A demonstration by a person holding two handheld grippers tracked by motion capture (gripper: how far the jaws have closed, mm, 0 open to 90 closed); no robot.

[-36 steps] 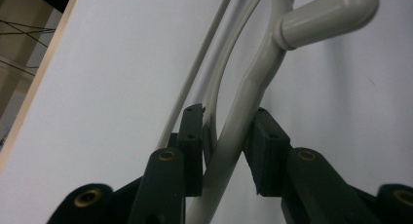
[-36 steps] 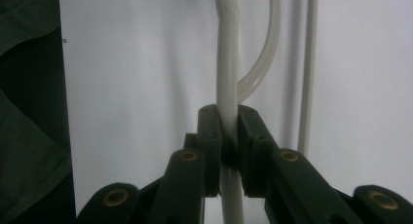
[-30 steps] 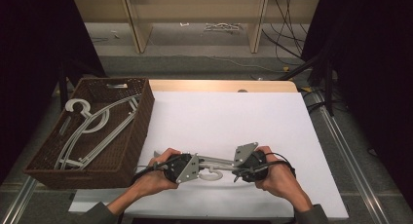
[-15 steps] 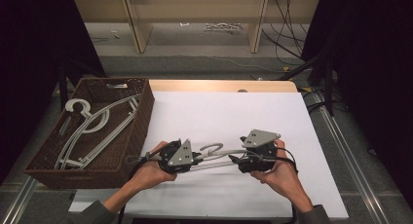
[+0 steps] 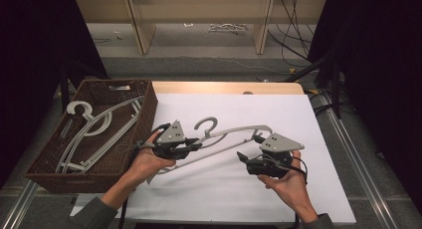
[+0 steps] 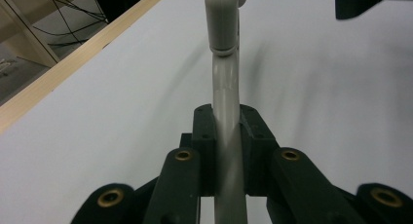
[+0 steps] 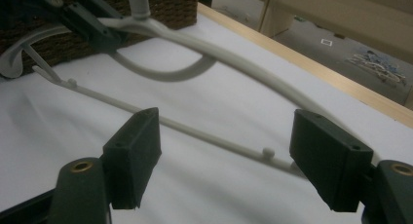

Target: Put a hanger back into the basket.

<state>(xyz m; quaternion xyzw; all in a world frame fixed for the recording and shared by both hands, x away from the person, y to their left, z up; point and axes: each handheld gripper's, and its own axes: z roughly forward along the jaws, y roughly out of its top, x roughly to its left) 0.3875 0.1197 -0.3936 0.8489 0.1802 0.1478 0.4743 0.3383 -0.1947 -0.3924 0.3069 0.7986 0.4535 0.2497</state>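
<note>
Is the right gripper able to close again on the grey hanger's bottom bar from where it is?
Probably yes. The right gripper is open, the hanger bar passes between its jaws, and nothing blocks them. The left gripper holds the other end.

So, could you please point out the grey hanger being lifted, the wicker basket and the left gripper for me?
grey hanger (image 5: 238, 131): high view, on its upper arm, right of the hook.
wicker basket (image 5: 74, 176): high view, on its near woven wall.
left gripper (image 6: 227, 131): left gripper view, where its pads clamp the hanger.
</note>
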